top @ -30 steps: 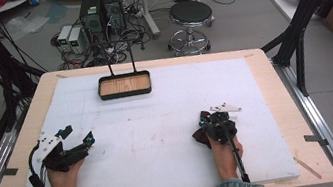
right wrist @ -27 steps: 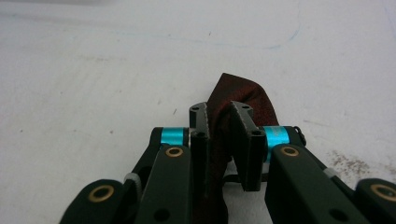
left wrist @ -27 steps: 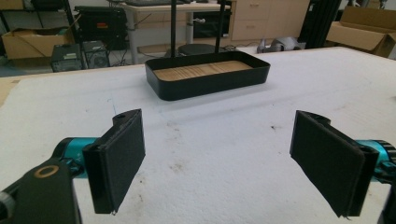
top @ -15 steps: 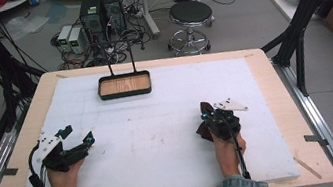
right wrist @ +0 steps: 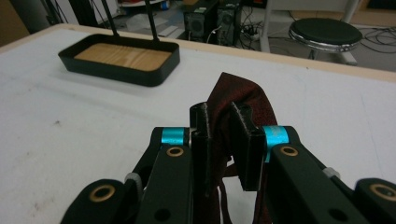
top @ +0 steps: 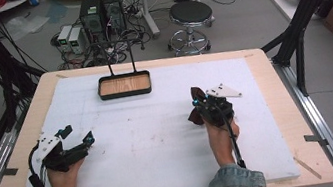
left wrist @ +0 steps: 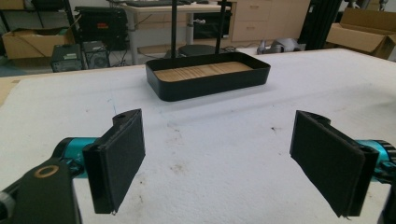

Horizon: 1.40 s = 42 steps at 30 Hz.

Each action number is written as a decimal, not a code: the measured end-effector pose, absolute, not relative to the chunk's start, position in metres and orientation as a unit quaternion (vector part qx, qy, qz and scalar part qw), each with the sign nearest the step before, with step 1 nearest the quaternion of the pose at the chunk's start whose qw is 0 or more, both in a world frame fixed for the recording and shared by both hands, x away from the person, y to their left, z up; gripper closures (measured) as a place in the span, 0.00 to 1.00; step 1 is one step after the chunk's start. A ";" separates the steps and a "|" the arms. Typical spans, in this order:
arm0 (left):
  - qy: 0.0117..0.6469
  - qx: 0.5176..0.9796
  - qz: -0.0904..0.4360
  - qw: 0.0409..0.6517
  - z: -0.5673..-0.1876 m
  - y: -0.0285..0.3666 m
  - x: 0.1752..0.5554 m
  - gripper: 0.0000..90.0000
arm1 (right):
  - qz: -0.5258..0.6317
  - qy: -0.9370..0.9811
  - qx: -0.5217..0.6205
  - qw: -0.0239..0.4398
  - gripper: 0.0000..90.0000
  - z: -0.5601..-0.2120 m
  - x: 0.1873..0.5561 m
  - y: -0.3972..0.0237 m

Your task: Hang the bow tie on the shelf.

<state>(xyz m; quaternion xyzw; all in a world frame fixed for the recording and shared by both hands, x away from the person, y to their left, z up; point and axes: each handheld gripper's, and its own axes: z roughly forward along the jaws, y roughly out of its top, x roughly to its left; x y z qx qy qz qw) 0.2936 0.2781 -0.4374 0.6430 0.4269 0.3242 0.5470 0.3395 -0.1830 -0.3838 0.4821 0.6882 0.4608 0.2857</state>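
Since a second ago, my right gripper [top: 200,104] has travelled up the table toward twelve o'clock and a little to the right, carrying the dark maroon piece of cloth [top: 198,102] with it, while my left gripper [top: 76,135] has stayed where it was at about eight o'clock on the white foam-covered table [top: 161,140].

On my right side the fingers [right wrist: 244,140] are clamped together on the cloth: in the right gripper view [right wrist: 223,144] the maroon fabric [right wrist: 233,100] rises in a fold above the two black pads and hangs down between them toward the bottom. From above, the cloth shows as a dark bunch at the front of that gripper, near four o'clock from the tray; whether it touches the table I cannot tell.

On my left side the fingers [left wrist: 119,161] stand wide apart with nothing between them; in the left gripper view [left wrist: 222,163] only the bare white surface lies between the two black pads, marked with a few small brown specks.

A shallow black rectangular tray with a wooden floor [top: 124,85] sits at twelve o'clock on the table, near its far edge and well apart from both grippers. It shows straight ahead of my left fingers [left wrist: 205,81] and off toward ten o'clock from my right ones [right wrist: 119,58]. Two thin black rods [top: 119,55] rise from behind its far wall.
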 end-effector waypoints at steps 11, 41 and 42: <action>0.426 0.641 0.326 0.549 -0.438 0.278 0.294 0.20 | 0.492 0.694 0.448 0.274 0.88 -0.352 0.374 -0.161; 0.424 0.640 0.329 0.551 -0.438 0.277 0.295 0.20 | 0.544 0.719 0.348 0.259 0.87 -0.296 0.452 -0.076; 0.423 0.641 0.329 0.550 -0.437 0.277 0.295 0.20 | 0.545 0.719 0.348 0.256 0.87 -0.296 0.453 -0.075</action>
